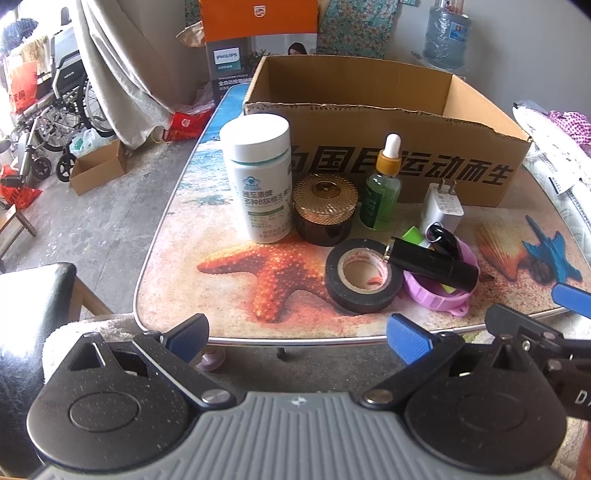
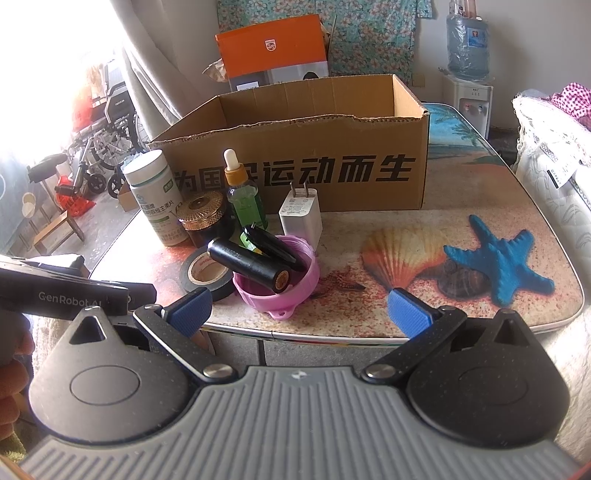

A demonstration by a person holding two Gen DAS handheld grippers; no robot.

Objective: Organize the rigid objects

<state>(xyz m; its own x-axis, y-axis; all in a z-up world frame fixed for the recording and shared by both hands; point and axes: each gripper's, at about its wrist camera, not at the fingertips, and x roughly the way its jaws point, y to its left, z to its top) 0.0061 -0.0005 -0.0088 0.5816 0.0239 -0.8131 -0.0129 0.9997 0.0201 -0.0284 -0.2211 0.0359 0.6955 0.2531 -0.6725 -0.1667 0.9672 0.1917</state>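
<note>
Left wrist view: left gripper jaws spread wide, holding nothing, short of the table edge.
Right wrist view: right gripper likewise agape and unladen.
Counts: one white bottle, one gold-lidded jar, one dropper bottle, one charger, one tape roll, one pink lid holding a black tube.
Place: all grouped just before the cardboard box.
Writing: "PHILIPS" on the orange box; "GenRobot.AI" on the left gripper's body.

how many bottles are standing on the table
2: a white plastic pill bottle at the left end of the row, and a green glass dropper bottle right of the gold-lidded jar. The cardboard box may hide others.
</note>
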